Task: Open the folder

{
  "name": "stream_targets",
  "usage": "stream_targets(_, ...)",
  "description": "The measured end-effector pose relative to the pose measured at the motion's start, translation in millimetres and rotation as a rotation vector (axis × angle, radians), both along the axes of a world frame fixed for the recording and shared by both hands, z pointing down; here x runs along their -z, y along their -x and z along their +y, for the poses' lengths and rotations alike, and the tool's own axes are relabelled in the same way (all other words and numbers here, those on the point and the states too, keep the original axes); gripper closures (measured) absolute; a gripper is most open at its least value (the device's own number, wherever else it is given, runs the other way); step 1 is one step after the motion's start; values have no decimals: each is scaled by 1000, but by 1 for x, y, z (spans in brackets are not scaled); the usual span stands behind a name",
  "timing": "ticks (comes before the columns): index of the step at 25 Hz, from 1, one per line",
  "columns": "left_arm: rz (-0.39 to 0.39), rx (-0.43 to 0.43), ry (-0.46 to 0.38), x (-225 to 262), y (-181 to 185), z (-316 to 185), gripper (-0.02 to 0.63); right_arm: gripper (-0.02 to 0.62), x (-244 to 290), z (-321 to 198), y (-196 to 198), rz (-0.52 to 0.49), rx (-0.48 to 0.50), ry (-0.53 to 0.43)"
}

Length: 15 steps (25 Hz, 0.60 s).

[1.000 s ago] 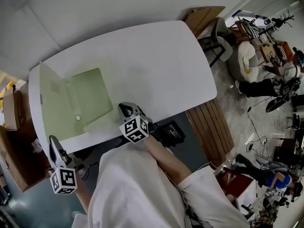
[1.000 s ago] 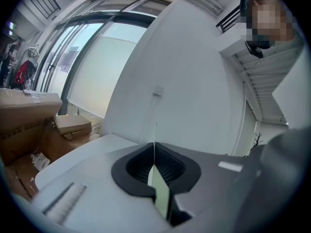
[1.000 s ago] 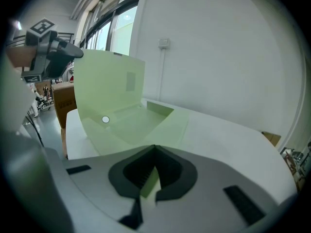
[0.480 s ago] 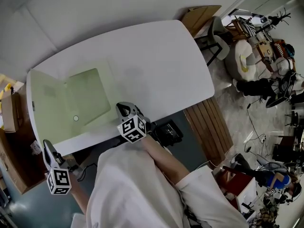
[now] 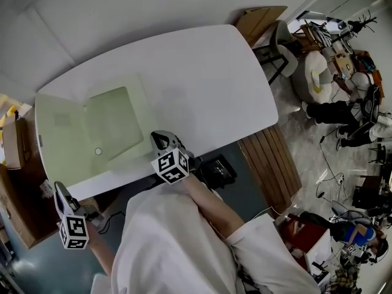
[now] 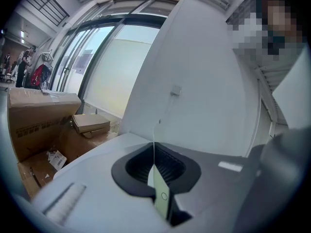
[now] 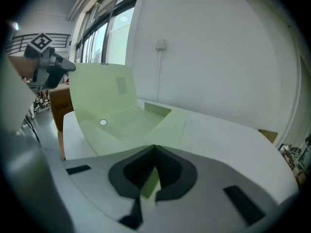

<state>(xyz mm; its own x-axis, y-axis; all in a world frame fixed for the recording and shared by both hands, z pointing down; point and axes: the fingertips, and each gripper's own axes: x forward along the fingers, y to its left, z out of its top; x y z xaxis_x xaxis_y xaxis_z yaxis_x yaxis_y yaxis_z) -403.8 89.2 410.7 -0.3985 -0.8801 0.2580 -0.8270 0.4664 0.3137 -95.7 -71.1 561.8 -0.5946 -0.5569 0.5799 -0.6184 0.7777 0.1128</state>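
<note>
1 folder (image 5: 110, 127) open on 1 table (image 5: 202, 78) | 2 grippers: left gripper (image 5: 59, 188) pinching folder | right gripper (image 5: 160, 139) pinching folder

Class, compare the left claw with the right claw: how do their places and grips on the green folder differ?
The left claw hangs beyond the table's left edge; the right claw sits over its near edge. The left claw pinches the folder's raised cover, the right claw its near flap on the table. Both are shut on the folder.
</note>
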Motion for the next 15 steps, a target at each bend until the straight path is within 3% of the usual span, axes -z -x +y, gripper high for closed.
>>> stream_targets(15, 1, 22, 14, -4, 5, 4, 595, 588, 1, 0, -2, -4, -6, 2)
